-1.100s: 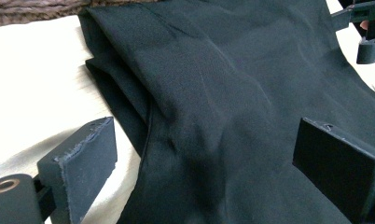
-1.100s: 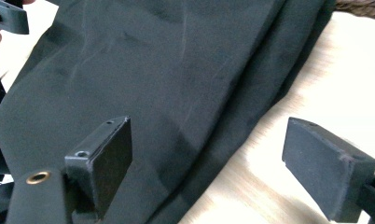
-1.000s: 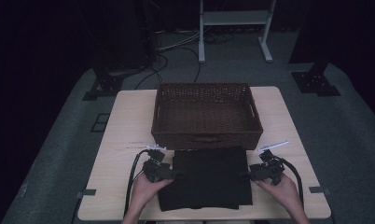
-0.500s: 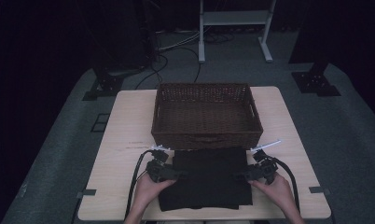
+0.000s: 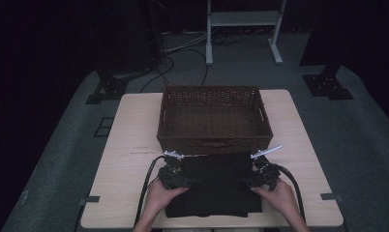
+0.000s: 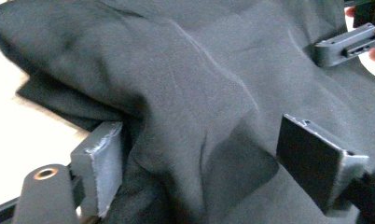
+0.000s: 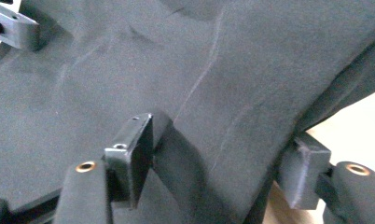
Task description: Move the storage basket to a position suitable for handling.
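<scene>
Both grippers, left gripper (image 5: 183, 181) and right gripper (image 5: 248, 183), straddling opposite side edges of black cloth (image 5: 216, 186) lying flat before basket (image 5: 214, 118); jaws just closing, cloth between, not yet pinched; best to bite deep, squeeze evenly, lift together.

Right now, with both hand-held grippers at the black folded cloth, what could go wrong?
1. The left hand-held gripper has been closing around a bunched fold of the black folded cloth; it may pinch only the top layer.
2. The right hand-held gripper, also closing, sits at the edge; the cloth could slip out.
3. The brown wicker basket stands close; lifted cloth may snag.
</scene>
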A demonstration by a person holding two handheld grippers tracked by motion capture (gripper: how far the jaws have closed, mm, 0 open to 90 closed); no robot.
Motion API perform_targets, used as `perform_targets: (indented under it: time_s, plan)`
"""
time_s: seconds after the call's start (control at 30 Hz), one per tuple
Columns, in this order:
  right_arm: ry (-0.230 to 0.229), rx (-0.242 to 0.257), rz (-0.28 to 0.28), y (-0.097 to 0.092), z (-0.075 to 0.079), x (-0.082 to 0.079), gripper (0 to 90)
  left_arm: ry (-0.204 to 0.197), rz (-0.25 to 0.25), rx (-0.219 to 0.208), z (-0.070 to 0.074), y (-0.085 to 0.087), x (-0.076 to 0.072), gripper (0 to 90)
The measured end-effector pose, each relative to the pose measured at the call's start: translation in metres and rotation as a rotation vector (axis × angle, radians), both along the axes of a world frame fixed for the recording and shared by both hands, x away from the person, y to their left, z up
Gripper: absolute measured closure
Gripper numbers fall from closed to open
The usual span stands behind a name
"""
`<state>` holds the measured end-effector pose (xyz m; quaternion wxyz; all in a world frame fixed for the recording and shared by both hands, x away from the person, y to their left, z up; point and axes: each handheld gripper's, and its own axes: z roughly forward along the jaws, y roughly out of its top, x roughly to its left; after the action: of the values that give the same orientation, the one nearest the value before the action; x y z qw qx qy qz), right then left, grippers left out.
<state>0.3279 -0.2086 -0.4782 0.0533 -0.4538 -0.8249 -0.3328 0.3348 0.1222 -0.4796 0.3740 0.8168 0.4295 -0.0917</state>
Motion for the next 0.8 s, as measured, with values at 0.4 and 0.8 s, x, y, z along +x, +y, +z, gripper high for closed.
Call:
perform_targets:
  time_s: [0.4,0.8]
  plan:
    - [0.001,0.006,0.023,0.007,-0.002,0.001,56.4,0.024,-0.06,-0.009,-0.003,-0.01,0.004,50.6]
    - [0.001,0.036,0.071,0.008,-0.003,0.006,73.7,0.027,-0.111,-0.036,-0.006,-0.011,0.007,71.2]
